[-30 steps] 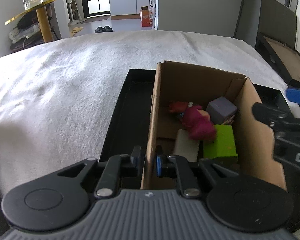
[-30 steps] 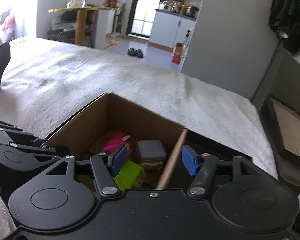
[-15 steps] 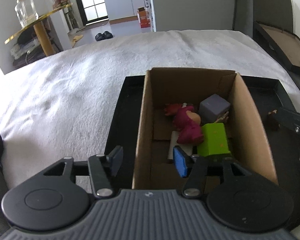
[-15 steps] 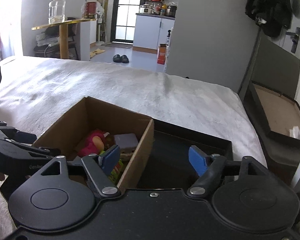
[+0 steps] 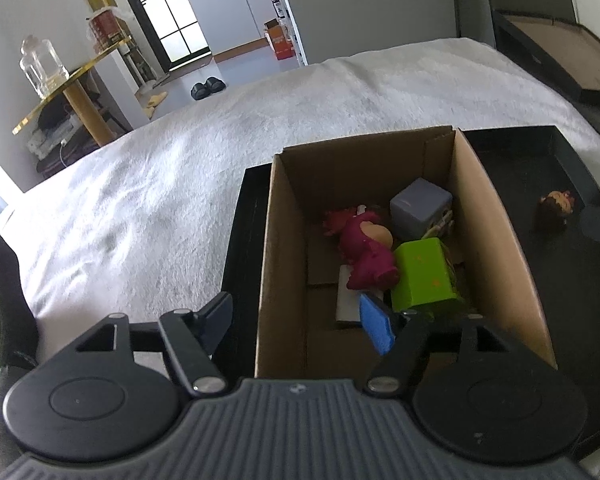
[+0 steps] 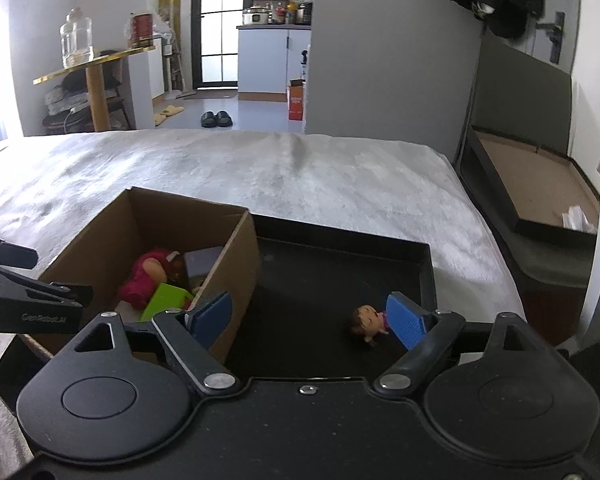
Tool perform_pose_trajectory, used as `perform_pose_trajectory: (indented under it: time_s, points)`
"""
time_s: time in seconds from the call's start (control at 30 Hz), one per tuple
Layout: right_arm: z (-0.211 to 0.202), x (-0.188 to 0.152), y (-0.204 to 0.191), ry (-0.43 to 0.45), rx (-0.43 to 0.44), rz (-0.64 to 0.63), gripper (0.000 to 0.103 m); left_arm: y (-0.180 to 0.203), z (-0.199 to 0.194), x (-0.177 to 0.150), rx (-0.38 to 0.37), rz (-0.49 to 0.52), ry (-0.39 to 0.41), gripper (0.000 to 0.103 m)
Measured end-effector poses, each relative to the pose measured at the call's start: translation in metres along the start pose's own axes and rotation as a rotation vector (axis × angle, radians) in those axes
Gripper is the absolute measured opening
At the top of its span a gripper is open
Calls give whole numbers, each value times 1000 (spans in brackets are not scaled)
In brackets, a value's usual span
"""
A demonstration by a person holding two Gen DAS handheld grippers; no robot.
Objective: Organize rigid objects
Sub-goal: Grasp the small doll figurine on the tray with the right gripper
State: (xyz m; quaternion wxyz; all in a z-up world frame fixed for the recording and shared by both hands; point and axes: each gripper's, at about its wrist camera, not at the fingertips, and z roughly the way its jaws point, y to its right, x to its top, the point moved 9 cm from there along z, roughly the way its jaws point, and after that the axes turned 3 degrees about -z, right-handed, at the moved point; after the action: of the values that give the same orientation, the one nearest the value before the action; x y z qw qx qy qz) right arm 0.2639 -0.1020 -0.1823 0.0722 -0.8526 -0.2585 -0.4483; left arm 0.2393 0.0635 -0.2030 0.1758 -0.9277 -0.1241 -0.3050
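Note:
An open cardboard box stands in a black tray on the bed. Inside lie a magenta doll, a green block and a grey cube. A small brown-haired figurine lies on the tray floor right of the box; it also shows in the right wrist view. My left gripper is open, its jaws astride the box's left wall. My right gripper is open and empty over the tray, the figurine just inside its right pad. The box is at its left.
The tray sits on a white fuzzy bed cover. A dark lidded box lies beside the bed at right. A gold side table with a glass jar stands far left.
My left gripper has let go of the box's left wall and opened wide. My right gripper has shifted right, off the box's right wall, bringing the figurine into view.

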Motion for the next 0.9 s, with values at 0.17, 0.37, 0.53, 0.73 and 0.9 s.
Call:
perform_pose_trajectory:
  time_s: [0.17, 0.37, 0.53, 0.73, 0.9]
  points:
    - [6, -10, 12, -13, 1, 38, 84, 5, 3, 1, 23, 17, -6, 71]
    - [15, -19, 26, -21, 10, 69, 84, 9, 8, 1, 46, 31, -21, 71]
    - [27, -21, 38, -13, 17, 106, 84, 11, 9, 3, 71, 59, -24, 71]
    - [48, -23, 47, 2, 22, 116, 84, 13, 14, 4, 103, 89, -37, 71]
    - [61, -33, 53, 11, 21, 121, 83, 20, 18, 4, 112, 127, -41, 71]
